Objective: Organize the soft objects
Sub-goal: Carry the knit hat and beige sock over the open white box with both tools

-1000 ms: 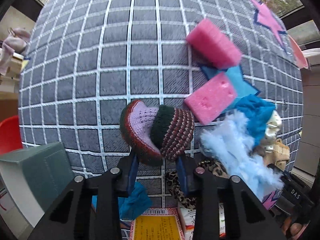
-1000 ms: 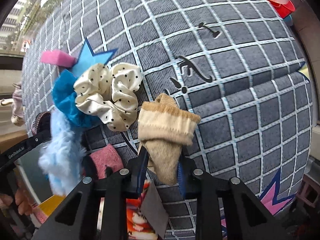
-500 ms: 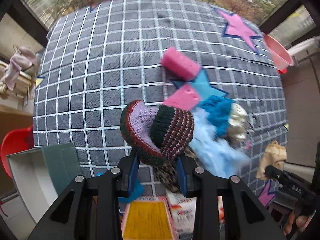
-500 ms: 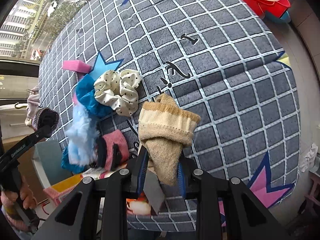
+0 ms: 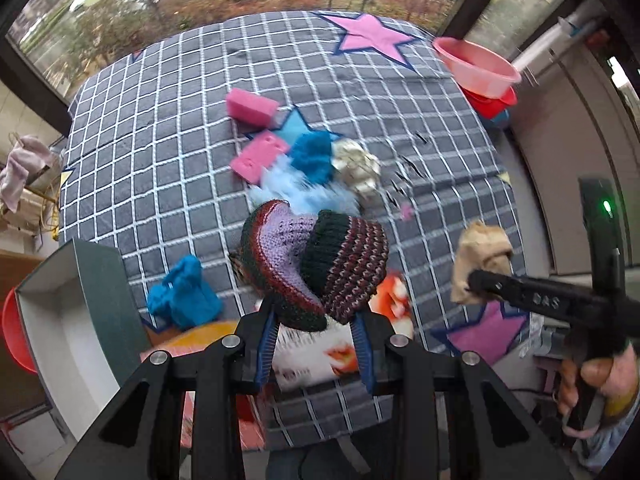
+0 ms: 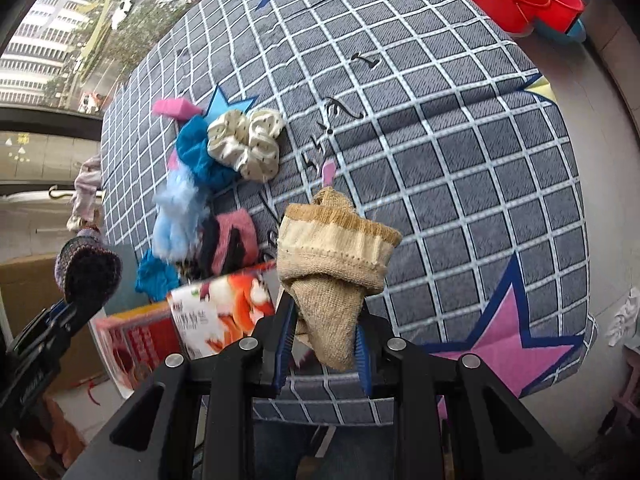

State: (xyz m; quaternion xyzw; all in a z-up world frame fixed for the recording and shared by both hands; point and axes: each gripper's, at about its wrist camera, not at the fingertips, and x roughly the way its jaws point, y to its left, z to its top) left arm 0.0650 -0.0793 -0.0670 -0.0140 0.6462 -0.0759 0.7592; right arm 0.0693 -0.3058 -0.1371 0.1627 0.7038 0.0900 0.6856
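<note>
My left gripper (image 5: 316,326) is shut on a knitted purple and dark striped sock (image 5: 316,264), held well above the checked grey bedspread (image 5: 168,152). My right gripper (image 6: 324,332) is shut on a folded beige sock (image 6: 332,256), also lifted off the bed. In the left wrist view the right gripper (image 5: 476,280) shows at the right with the beige sock (image 5: 480,252). On the bed lie two pink sponges (image 5: 252,108), a blue cloth (image 5: 314,156), a cream dotted scrunchie (image 6: 248,144), a light blue fluffy piece (image 6: 176,208) and a second blue cloth (image 5: 184,296).
An open white box with a green wall (image 5: 76,320) stands at the bed's left corner. Printed packets (image 6: 224,312) lie on the near edge. Pink and red basins (image 5: 480,68) sit off the far right corner. A person's hand (image 5: 600,376) holds the right gripper.
Both grippers have risen away from the bed with their socks still gripped. The left one climbed more and moved back, so the whole bed and the box now show.
</note>
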